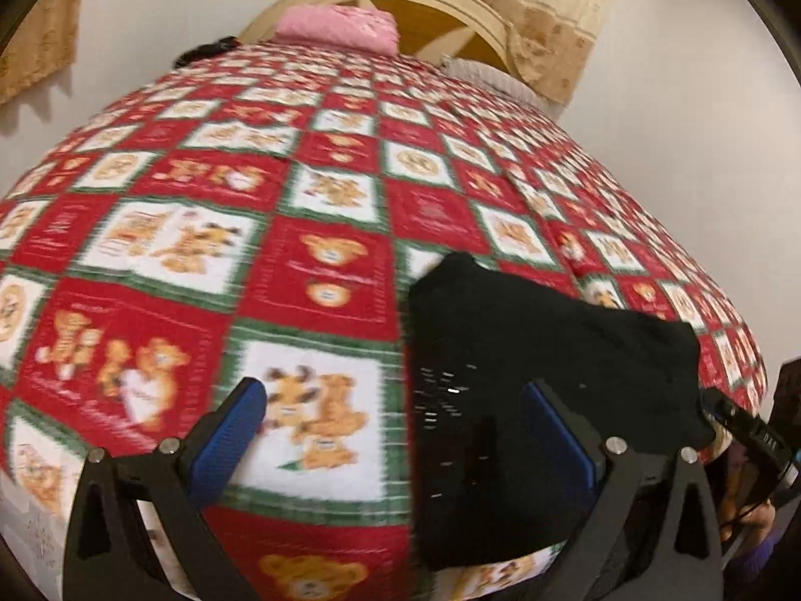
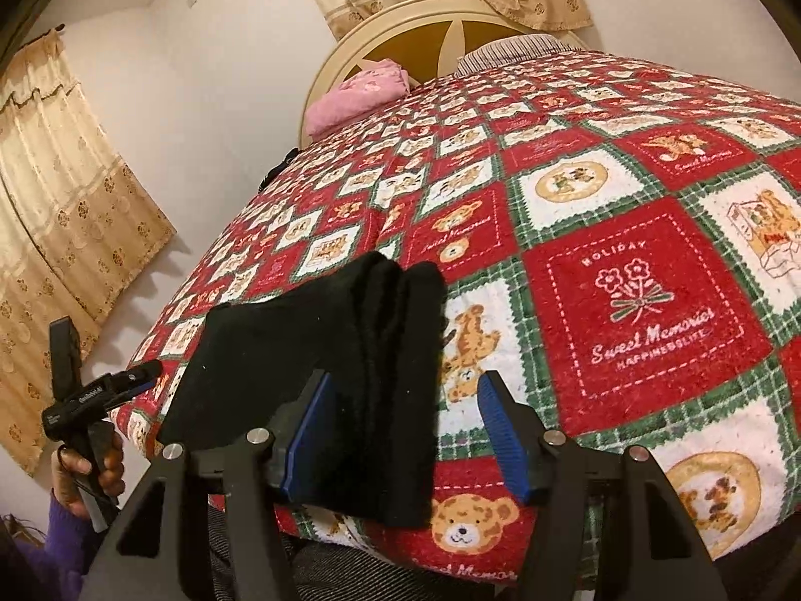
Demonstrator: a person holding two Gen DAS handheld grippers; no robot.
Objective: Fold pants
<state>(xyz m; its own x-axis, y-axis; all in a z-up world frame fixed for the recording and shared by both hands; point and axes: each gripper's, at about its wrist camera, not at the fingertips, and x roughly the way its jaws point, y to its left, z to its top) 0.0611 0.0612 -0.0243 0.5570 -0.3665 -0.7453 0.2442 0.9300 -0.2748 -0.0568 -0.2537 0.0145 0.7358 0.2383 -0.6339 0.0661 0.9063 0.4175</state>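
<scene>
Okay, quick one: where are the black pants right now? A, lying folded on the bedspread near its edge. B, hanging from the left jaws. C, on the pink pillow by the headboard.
A: the black pants lie folded on the bedspread, both grippers open and empty.

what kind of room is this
Most likely a bedroom: the black pants lie folded on a bed with a red teddy-bear quilt, a rounded headboard stands against the wall, and beige curtains hang beside it.

A home bedroom. A bed (image 2: 626, 300) under a teddy-bear quilt fills the view, with a round headboard (image 2: 400, 30) far. Patterned beige curtains (image 2: 65, 190) hang on the left wall.
</scene>
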